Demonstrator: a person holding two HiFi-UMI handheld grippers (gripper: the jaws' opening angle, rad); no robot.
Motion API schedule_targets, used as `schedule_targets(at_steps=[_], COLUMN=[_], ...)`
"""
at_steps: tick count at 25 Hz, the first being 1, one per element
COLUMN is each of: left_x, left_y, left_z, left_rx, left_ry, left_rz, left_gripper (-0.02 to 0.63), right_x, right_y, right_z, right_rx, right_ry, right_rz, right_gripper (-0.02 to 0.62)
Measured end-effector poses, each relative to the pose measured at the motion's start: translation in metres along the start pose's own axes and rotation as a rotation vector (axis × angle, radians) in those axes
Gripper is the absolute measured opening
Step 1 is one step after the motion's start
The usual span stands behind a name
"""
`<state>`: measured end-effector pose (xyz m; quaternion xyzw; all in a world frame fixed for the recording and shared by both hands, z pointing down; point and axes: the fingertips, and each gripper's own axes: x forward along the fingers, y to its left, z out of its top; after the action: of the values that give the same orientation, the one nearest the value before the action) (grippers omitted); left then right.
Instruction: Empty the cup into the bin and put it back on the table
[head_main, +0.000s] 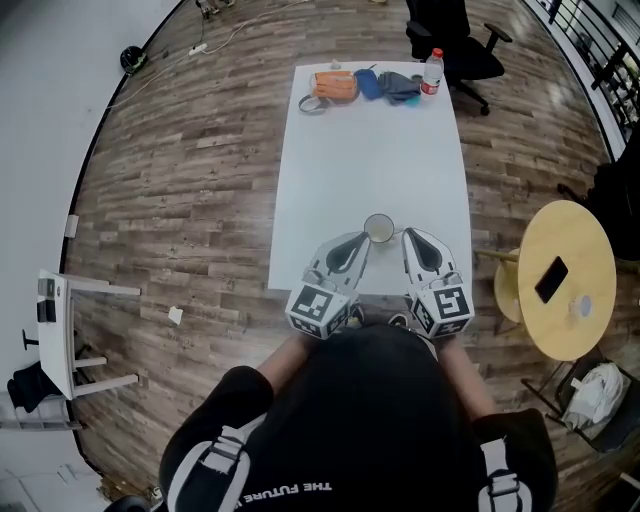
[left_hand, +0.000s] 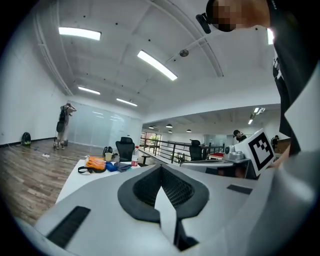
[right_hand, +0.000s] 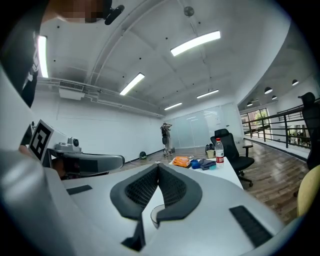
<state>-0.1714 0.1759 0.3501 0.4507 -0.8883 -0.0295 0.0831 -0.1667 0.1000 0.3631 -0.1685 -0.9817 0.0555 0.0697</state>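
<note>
Cup (head_main: 379, 228) is seen standing upright on the white table (head_main: 370, 160), close to the near edge, with its open mouth turned up. What is inside it cannot be made out. In the head view it is framed by the tips of the two grippers, one on each side, and it is gripped by neither.

The left gripper (head_main: 362, 241) (left_hand: 161, 168) is held with its jaws pressed together, tip to tip, and nothing is caught between them. The right gripper (head_main: 409, 236) (right_hand: 158, 166) is likewise held with its jaws pressed together and nothing between them. Both are pointed away from the person, roughly level, side by side. A marker cube (head_main: 322, 308) is carried at the back of the left one and another marker cube (head_main: 443, 310) at the back of the right one.

At the far end of the table an orange pouch (head_main: 335, 84), a blue pouch (head_main: 367, 83), a grey cloth (head_main: 399, 87) and a water bottle (head_main: 432, 72) are laid in a row. A black office chair (head_main: 462, 42) is placed just beyond that end. To the right of the table, a round yellow table (head_main: 580, 240) is seen with a dark phone (head_main: 551, 279) on it.
</note>
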Motion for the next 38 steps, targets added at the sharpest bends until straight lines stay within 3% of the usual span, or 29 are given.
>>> schedule_targets(at_steps=[8,38], left_x=[0.01,0.007], left_y=[0.011,0.01], left_z=[0.001,-0.003], left_rx=[-0.014,-0.037], left_ry=[0.022,0.03], left_rz=[0.041,0.041], left_gripper=[0.021,0.021], right_x=[0.001,0.009], right_y=[-0.001,0.01], right_z=[-0.002,0.004], right_rx=[-0.013,-0.045], right_ry=[0.015,0.01], right_rz=[-0.009,0.003], right_gripper=[0.016,0.015])
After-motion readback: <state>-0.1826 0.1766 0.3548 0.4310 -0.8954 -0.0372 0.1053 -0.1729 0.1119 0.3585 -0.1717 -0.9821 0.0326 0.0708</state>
